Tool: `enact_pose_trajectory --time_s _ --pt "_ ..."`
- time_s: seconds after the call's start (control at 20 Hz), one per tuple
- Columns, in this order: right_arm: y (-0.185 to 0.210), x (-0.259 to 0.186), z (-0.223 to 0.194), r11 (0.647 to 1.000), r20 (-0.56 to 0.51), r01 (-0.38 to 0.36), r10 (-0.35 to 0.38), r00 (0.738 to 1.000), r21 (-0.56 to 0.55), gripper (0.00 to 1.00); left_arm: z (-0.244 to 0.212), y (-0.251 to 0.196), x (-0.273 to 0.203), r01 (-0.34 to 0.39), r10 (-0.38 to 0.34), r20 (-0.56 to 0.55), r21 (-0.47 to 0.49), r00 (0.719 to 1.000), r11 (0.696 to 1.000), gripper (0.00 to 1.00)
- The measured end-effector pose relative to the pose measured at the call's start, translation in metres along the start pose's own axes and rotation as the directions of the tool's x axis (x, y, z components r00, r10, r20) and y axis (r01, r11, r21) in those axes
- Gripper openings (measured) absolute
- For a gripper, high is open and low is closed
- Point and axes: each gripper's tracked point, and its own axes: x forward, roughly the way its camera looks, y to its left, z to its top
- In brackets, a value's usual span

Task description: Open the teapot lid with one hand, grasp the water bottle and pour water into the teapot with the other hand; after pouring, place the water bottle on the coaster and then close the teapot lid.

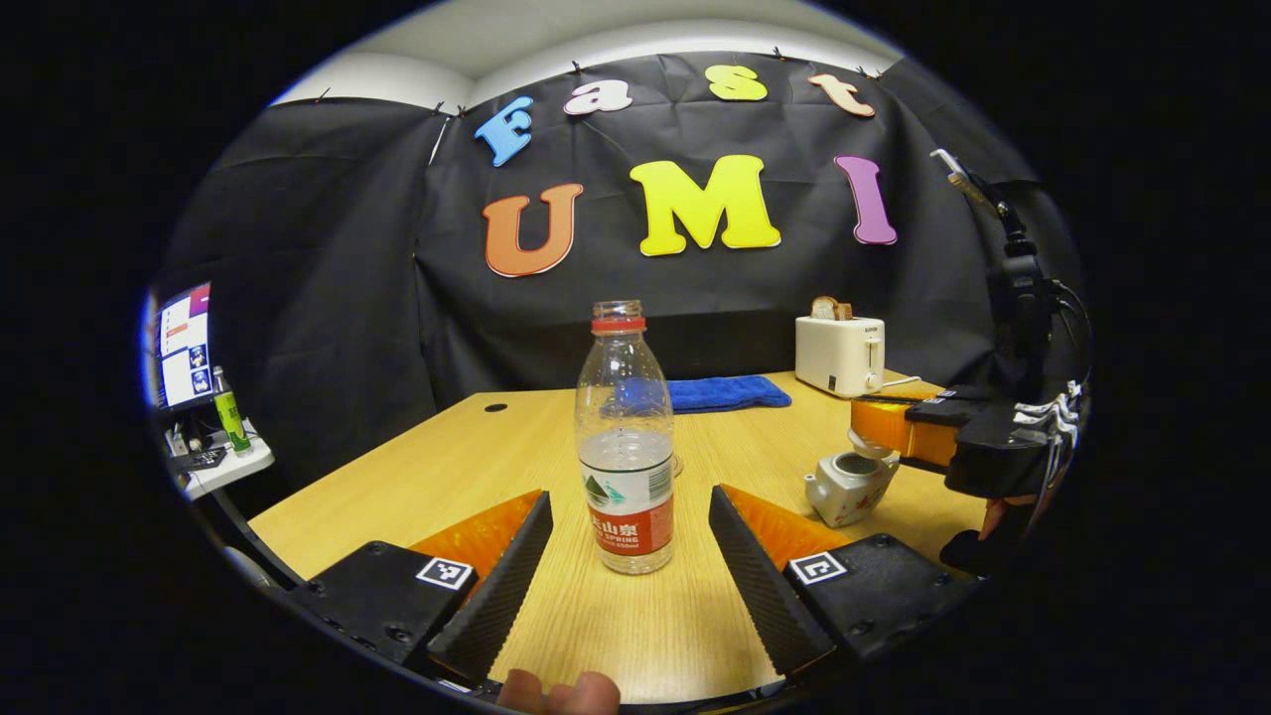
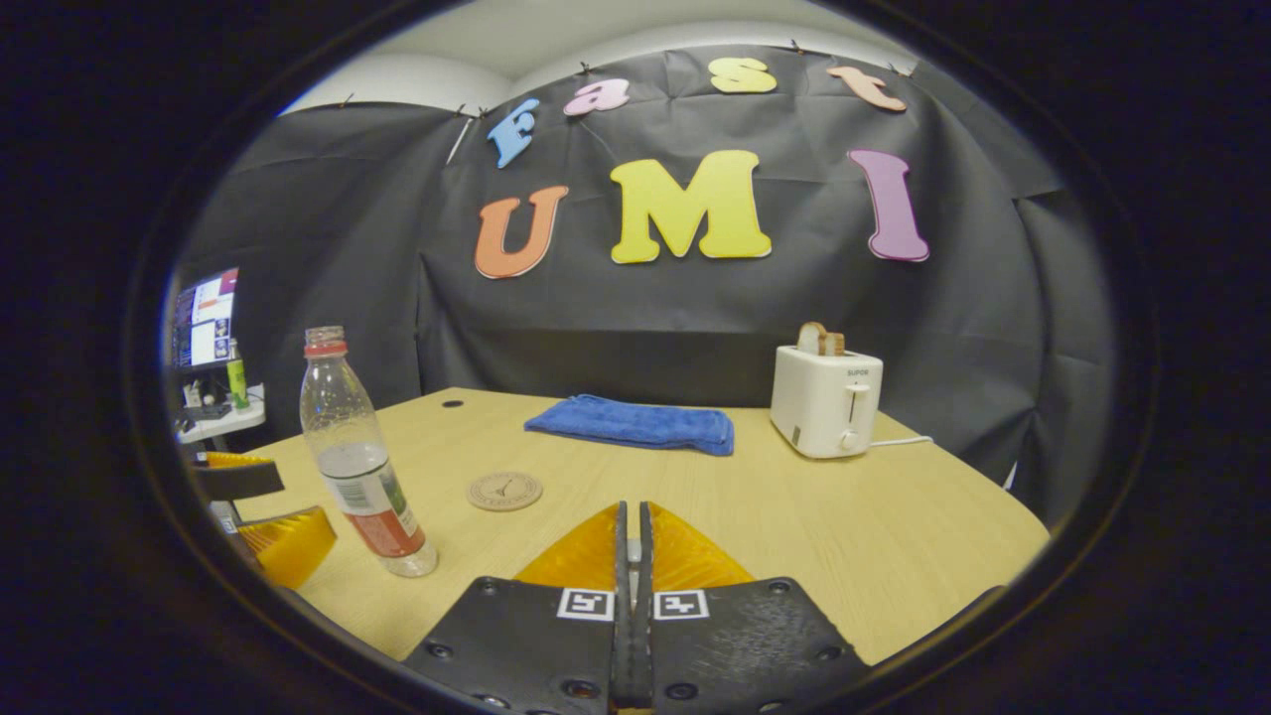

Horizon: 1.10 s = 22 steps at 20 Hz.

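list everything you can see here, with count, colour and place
water bottle: 1, clear, red label, uncapped, upright between left tool's fingers, untouched
teapot: 1, white, open, right of the bottle
lid: 1, white, above the teapot
coaster: 1, tan, round, mid-table
towel: 1, blue, folded, far side
toaster: 1, white, bread in slot, far right
table: 1, light wood
monitor: 1, lit, side desk
left tool: 1, open
right tool: 1, shut on lid
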Motion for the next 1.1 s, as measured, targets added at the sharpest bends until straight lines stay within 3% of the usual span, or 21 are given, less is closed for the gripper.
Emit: enact_pose_trajectory --time_s 0.2,0.55,0.7,0.9,0.95,1.1 --pt "-0.005 -0.010 0.005 1.000 0.006 -0.009 0.009 1.000 0.011 0.00 -0.015 -0.007 0.018 0.020 -0.022 -0.037 -0.068 0.999 0.998 1.00" --pt "-0.015 -0.030 0.010 1.000 0.021 -0.020 0.020 1.000 0.020 0.00 -0.016 0.007 0.050 -0.017 0.016 -0.021 -0.093 1.000 0.996 0.99" --pt "-0.021 -0.038 0.010 0.999 0.026 -0.018 0.017 1.000 0.028 0.00 -0.024 0.001 0.053 0.007 -0.013 -0.046 -0.128 0.999 0.992 0.99" --pt "-0.026 -0.042 0.005 0.998 0.022 -0.037 0.036 0.999 0.050 0.00 -0.024 0.006 0.058 -0.013 0.010 -0.040 -0.079 0.999 0.997 0.97" --pt "-0.028 -0.042 0.003 0.997 0.021 -0.045 0.044 0.999 0.057 0.02 -0.024 0.005 0.057 -0.011 0.008 -0.046 -0.064 0.999 0.998 0.81" --pt "-0.040 -0.043 -0.003 0.996 0.012 -0.047 0.046 0.999 0.070 0.00 -0.021 0.011 0.055 -0.030 0.031 -0.066 0.025 0.997 0.999 0.79"
